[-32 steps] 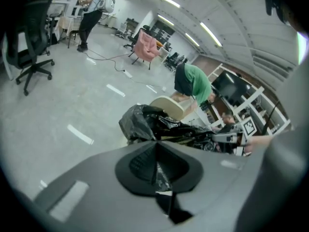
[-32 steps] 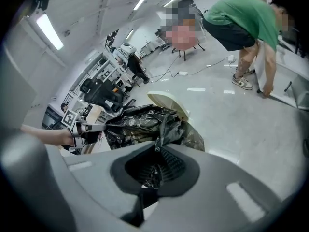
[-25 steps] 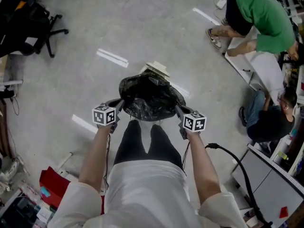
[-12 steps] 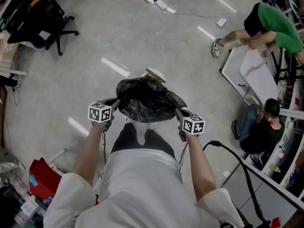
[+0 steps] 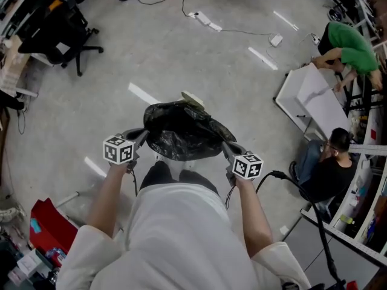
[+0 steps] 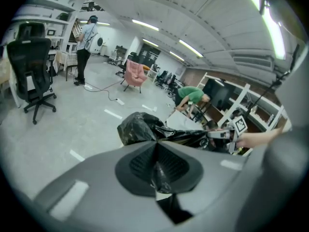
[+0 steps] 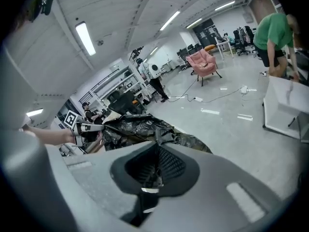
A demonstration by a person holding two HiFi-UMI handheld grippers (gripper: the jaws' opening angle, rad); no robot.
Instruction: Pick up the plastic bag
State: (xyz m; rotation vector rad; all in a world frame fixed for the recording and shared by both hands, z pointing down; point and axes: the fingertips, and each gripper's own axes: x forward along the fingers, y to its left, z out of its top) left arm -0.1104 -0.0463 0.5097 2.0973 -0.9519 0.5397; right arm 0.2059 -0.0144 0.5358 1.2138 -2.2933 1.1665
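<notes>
1. Head view: the black crumpled plastic bag [image 5: 184, 132] is stretched between the two tools, held up in front of the person's legs and over the grey concrete floor [image 5: 181, 53]. The left gripper [image 5: 140, 135] meets the bag's left edge and the right gripper [image 5: 225, 147] its right edge. This view alone shows the whole bag: a bulging, glossy, wrinkled mass with its rim pulled out to both sides. It also shows a black office chair [image 5: 60, 26] at the upper left. At the right, a person in a green shirt [image 5: 351, 41] bends over a white panel [image 5: 317, 101].

2. Left gripper view: what the head view cannot show is plain here. The jaws are pressed together with a pinched fold of black film between the ribbed pads. Beyond them the bag runs taut across to the right gripper. A pink armchair [image 6: 135, 71] stands far down the room.

3. Right gripper view: these jaws are likewise closed tight on a tuft of the bag's shiny black film. From this side the bag looks flatter and spread wide, its creases catching the light, and it reaches over to the left gripper. A ceiling light strip [image 7: 86, 37] shows overhead.
</notes>
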